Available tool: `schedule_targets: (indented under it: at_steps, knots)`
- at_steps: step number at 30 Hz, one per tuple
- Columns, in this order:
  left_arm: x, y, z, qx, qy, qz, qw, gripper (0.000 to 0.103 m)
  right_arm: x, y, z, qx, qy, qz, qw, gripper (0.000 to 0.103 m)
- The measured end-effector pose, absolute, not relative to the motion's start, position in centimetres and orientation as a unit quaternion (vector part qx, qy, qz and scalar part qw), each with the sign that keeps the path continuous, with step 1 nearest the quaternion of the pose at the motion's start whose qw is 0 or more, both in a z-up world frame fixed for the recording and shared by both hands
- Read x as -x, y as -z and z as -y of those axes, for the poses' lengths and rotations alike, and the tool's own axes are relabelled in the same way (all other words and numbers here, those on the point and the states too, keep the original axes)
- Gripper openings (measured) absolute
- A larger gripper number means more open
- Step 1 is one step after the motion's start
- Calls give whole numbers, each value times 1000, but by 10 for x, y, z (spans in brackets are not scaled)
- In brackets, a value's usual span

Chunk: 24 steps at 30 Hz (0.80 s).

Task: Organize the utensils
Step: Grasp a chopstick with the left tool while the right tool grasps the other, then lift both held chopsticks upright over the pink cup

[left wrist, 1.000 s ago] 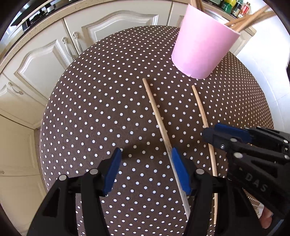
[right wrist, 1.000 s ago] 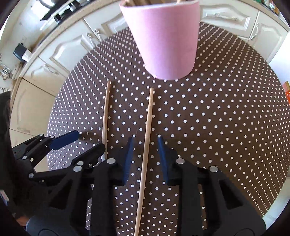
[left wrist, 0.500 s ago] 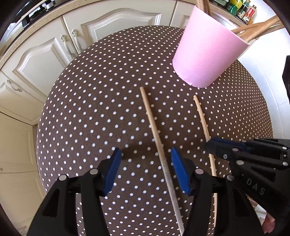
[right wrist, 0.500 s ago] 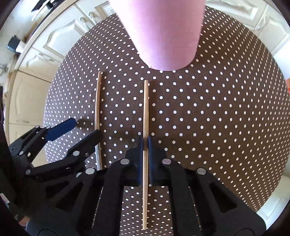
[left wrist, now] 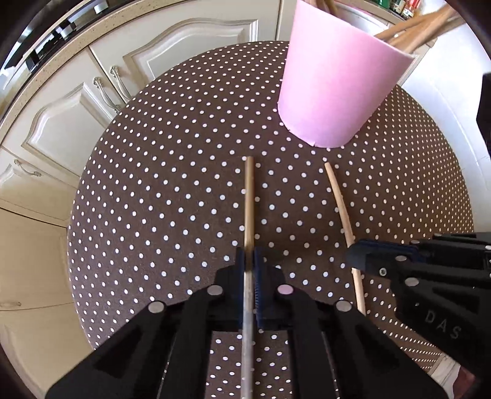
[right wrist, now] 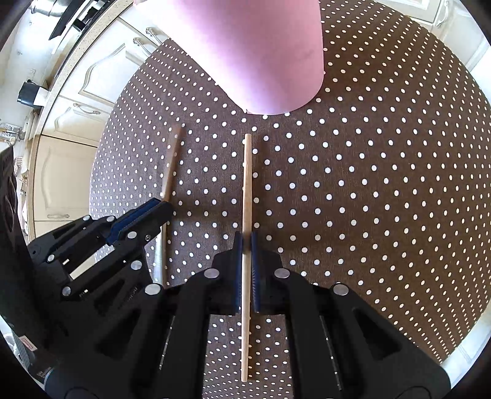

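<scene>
While clamped on one wooden stick (left wrist: 249, 199) each, left gripper (left wrist: 249, 261) beside right gripper (right wrist: 245, 242), "DAS"-embossed.

Left gripper (left wrist: 249, 256) clamped on left stick (left wrist: 249, 199); right gripper (right wrist: 245, 242) clamped on right stick (right wrist: 247, 184). Sticks side by side on table (left wrist: 153, 199), apparently parallel. Cup (left wrist: 334, 86) ahead of both grippers, past stick tips, utensils (left wrist: 411, 29) inside.

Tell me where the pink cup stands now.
The pink cup stands upright at the far side of the dotted tablecloth, just beyond the tips of both gripped chopsticks, in both wrist views.
</scene>
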<state>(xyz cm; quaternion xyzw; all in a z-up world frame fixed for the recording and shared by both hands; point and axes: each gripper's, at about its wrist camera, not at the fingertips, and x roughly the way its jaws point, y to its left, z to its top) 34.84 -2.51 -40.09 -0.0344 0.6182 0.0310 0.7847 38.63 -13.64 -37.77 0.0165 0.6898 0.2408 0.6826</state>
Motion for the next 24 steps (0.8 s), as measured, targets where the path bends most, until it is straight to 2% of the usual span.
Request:
schedule_targets:
  at_steps: [11,24]
  knots:
    - [-320,381,4,110,8,-573,812,6,-367,363,152,-39,-255,-672,694,6]
    - [-293,339,7,143,52,-490,858,6,-345,302,180,-59,-283,-614,734,6]
